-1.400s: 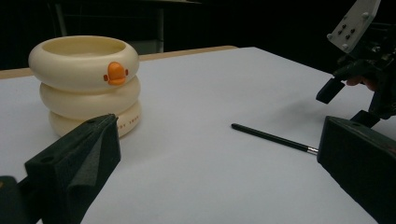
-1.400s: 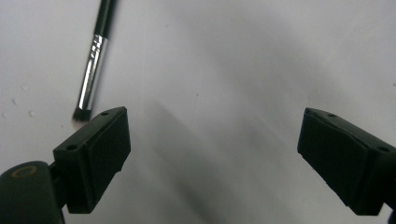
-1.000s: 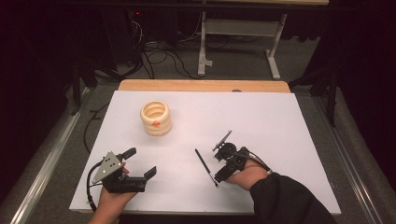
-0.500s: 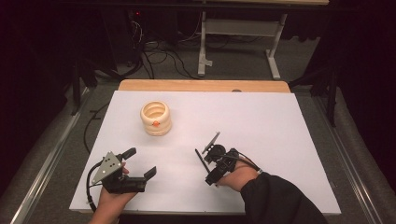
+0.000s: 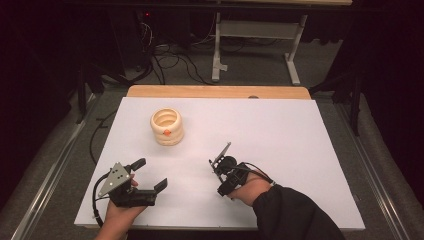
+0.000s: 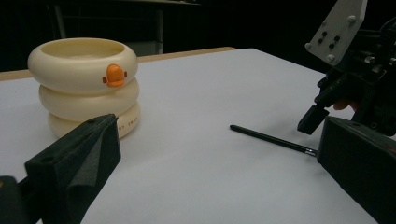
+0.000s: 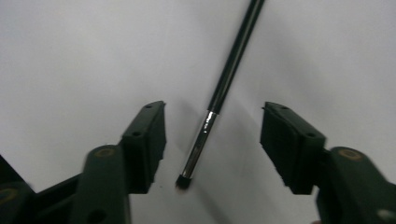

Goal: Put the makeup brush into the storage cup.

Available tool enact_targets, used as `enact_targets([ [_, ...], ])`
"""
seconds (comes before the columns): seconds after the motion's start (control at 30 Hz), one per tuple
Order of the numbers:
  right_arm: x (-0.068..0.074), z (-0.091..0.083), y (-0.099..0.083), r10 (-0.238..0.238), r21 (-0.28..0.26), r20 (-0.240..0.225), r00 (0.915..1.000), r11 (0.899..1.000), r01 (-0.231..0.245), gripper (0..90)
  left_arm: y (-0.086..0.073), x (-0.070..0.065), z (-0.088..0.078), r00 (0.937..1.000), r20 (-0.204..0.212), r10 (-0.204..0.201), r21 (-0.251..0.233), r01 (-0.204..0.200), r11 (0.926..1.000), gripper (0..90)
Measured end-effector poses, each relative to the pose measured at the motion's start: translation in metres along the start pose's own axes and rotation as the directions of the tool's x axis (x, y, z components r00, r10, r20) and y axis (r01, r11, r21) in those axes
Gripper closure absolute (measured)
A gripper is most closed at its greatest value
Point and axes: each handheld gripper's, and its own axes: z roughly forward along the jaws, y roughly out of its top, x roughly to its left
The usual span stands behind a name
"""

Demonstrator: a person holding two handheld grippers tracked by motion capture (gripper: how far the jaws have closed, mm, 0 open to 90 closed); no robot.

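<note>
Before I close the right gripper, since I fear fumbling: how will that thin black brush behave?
The brush looks stiff and light. Its round, glossy handle may roll or slip between the right gripper pads. Lying flat on the table, it gives little height to grip.

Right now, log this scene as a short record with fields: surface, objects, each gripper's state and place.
surface: white table top, wooden strip along its far edge
holder: cream ringed cup with an orange duck bill, upright, far left of centre
brush: thin black brush with a metal ferrule, lying flat on the table
left gripper: open, held near the front left, holding nothing
right gripper: open, jaws either side of the brush's bristle end, not closed on it
</note>
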Motion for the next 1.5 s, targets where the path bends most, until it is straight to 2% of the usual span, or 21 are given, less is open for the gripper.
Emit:
enact_targets([
  [0.07,0.0001,0.0018,0.0002,-0.007,0.005,0.003,1.0,1.0,0.007,53.5,-0.0001,0.0003,0.0,1.0,0.0,-0.001,0.0,0.001,1.0,0.2],
  [0.13,0.0008,0.003,0.0004,0.006,0.008,0.0,1.0,1.0,-0.006,55.9,-0.0002,0.0005,0.0,1.0,0.0,-0.002,0.0,0.002,1.0,0.2],
  [0.23,0.0004,0.0037,0.0004,-0.007,0.005,0.004,1.0,1.0,0.007,60.4,-0.0002,0.0006,0.0001,1.0,-0.002,-0.002,-0.001,0.002,1.0,0.2],
  [0.3,0.0007,0.0043,0.0003,0.002,0.012,0.002,1.0,1.0,-0.002,63.5,-0.0002,0.0005,0.0001,1.0,-0.002,-0.003,-0.001,0.003,1.0,0.2],
  [0.33,-0.0001,0.0051,0.0002,-0.011,0.015,0.006,0.9999,1.0,0.011,64.8,-0.0002,0.0004,0.0001,1.0,-0.002,-0.003,-0.001,0.003,1.0,0.2],
  [0.73,-0.0005,0.0087,-0.0011,-0.005,0.031,0.011,0.9999,1.0,0.005,72.2,-0.0001,0.0003,0.0,1.0,-0.004,-0.005,0.0,0.005,1.0,0.2],
  [1.5,-0.0033,0.0098,-0.0004,-0.029,0.037,0.017,0.9994,0.999,0.028,82.4,-0.0003,0.0014,0.0,1.0,-0.009,-0.005,0.004,0.005,1.0,0.1],
])
